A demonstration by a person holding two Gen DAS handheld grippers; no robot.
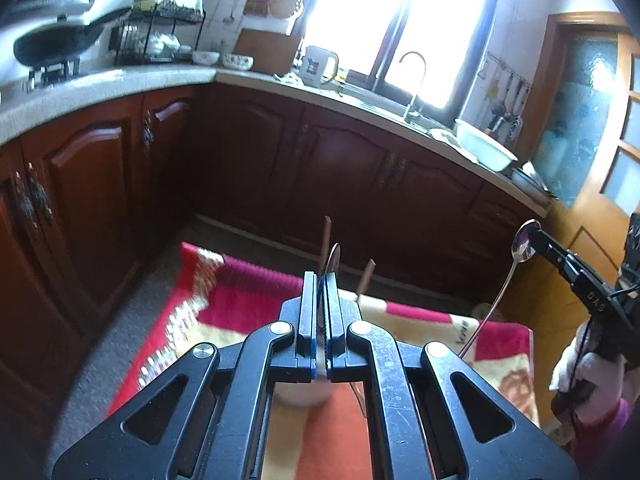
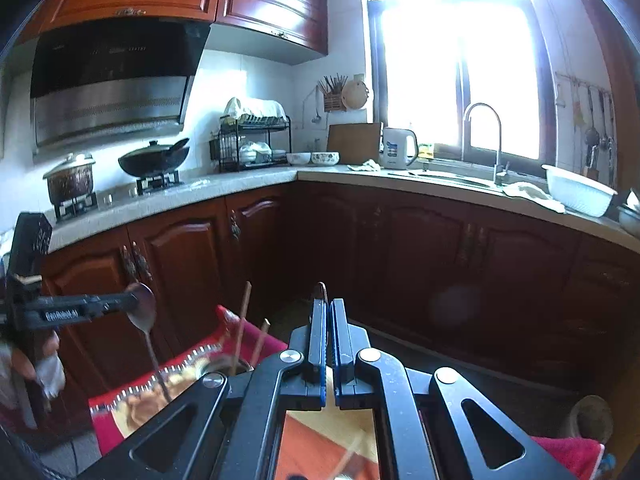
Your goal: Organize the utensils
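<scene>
My left gripper (image 1: 322, 280) is shut on a metal spoon (image 1: 333, 258), held by its bowl, edge-on above a white cup (image 1: 304, 394). Two brown chopsticks (image 1: 326, 240) stand up from the cup. In the right wrist view the left gripper (image 2: 132, 300) shows at left holding that spoon (image 2: 143, 310), handle hanging down beside the chopsticks (image 2: 243, 320). My right gripper (image 2: 328, 312) is shut on a second spoon (image 2: 321, 290). It shows at right in the left wrist view (image 1: 536, 236), holding the spoon (image 1: 525, 242) by its bowl, handle down.
A red and cream patterned cloth (image 1: 240, 304) covers the table below. Dark wood cabinets (image 1: 360, 168) and a stone counter (image 2: 248, 184) run behind, with a wok (image 2: 154, 162), dish rack (image 2: 254, 142), kettle (image 2: 398, 148), sink tap (image 2: 486, 136) and a white basin (image 2: 578, 194).
</scene>
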